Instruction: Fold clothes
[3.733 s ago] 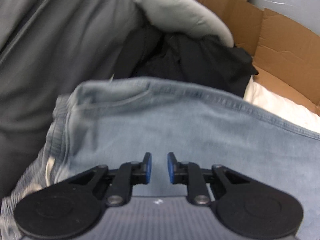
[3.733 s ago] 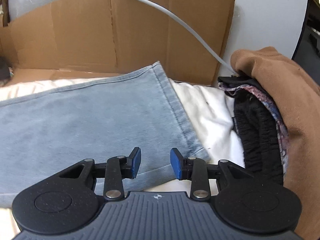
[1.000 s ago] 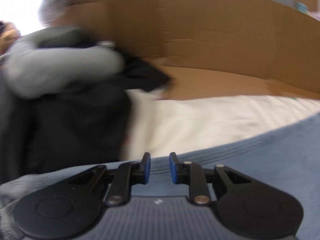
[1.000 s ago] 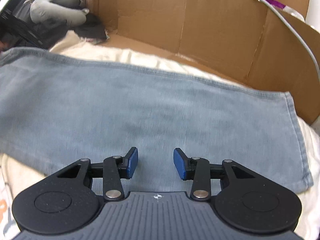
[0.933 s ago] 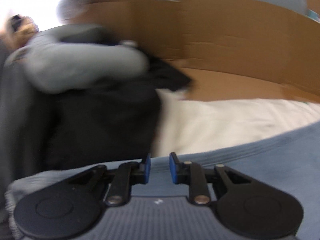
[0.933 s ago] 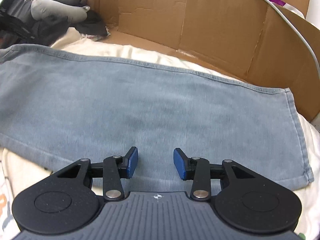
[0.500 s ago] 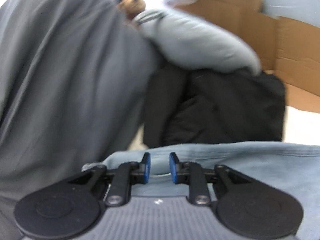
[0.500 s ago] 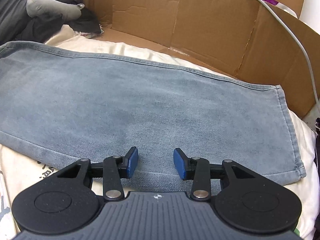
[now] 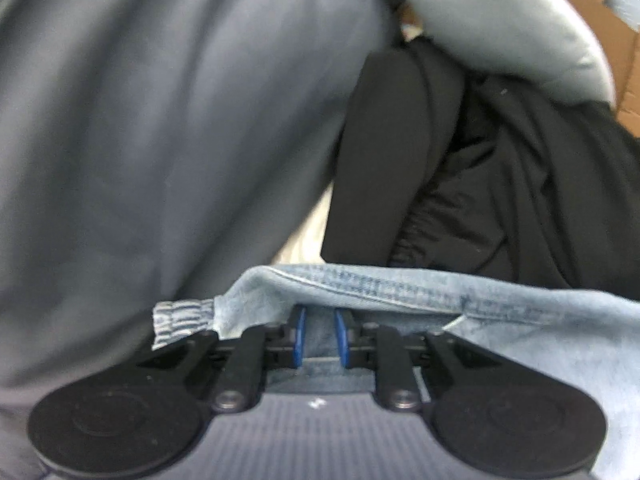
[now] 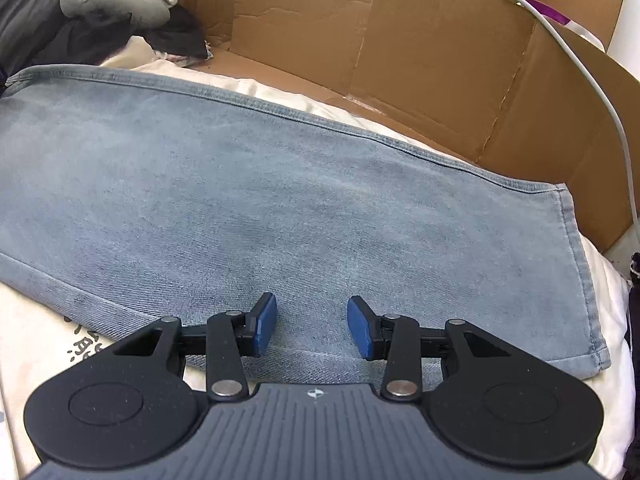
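Light blue jeans [image 10: 280, 184] lie flat on white bedding [image 10: 36, 344], with the leg hem at the right. My right gripper [image 10: 312, 325] hangs open just above the denim near its front edge, with nothing between its pads. In the left wrist view, the waistband end of the jeans [image 9: 520, 312] is bunched up over my left gripper [image 9: 319, 322]. Its jaws are closing with a fold of denim between the blue pads, and the fingertips are partly hidden under the raised edge. An elastic striped bit of waistband [image 9: 180, 316] sticks out at the left.
A big grey garment [image 9: 160, 140] fills the left of the left wrist view, beside black clothes [image 9: 500, 184] and a grey neck pillow [image 9: 500, 28]. Cardboard walls [image 10: 420, 52] stand behind the bedding. A white cable [image 10: 600, 92] runs down the right.
My left gripper has swung left from the cardboard side to the waistband end, and its jaws have narrowed around a raised denim fold. My right gripper has stayed put.
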`<state>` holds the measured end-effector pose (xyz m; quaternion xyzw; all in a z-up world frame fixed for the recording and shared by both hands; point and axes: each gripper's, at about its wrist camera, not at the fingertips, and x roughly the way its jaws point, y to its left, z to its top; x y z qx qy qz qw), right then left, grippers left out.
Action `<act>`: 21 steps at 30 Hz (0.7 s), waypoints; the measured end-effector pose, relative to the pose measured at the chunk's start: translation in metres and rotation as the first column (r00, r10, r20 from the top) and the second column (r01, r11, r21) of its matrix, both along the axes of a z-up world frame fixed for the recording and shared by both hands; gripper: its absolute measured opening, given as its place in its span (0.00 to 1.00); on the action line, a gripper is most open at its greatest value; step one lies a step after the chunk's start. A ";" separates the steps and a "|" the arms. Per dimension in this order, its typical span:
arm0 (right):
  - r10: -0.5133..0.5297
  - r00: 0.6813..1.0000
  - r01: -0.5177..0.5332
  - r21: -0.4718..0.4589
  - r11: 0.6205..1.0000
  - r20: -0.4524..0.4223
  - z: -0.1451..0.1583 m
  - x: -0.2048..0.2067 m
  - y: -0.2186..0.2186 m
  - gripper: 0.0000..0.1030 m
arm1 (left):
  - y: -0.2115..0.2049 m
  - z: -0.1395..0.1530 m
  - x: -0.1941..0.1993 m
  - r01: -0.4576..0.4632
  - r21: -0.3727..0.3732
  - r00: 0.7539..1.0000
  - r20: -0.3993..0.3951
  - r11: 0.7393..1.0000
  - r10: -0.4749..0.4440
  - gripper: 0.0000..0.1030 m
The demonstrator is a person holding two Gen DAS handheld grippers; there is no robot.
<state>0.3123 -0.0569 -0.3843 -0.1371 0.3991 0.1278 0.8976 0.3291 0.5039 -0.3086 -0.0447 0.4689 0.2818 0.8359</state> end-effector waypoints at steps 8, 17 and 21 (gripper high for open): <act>-0.017 1.000 0.017 0.028 0.999 -0.017 0.006 -0.005 -0.007 0.45 | 0.002 0.048 -0.011 0.013 -0.071 1.000 -0.027 0.997 -0.015 0.18; -0.025 0.999 0.026 0.042 0.999 -0.021 0.009 -0.011 -0.011 0.45 | 0.009 0.079 -0.048 0.007 -0.094 0.999 -0.042 0.996 -0.010 0.18; -0.017 1.000 0.018 0.035 0.999 -0.016 0.011 -0.013 -0.011 0.45 | 0.016 0.055 -0.061 -0.040 -0.101 0.996 -0.081 0.994 0.032 0.16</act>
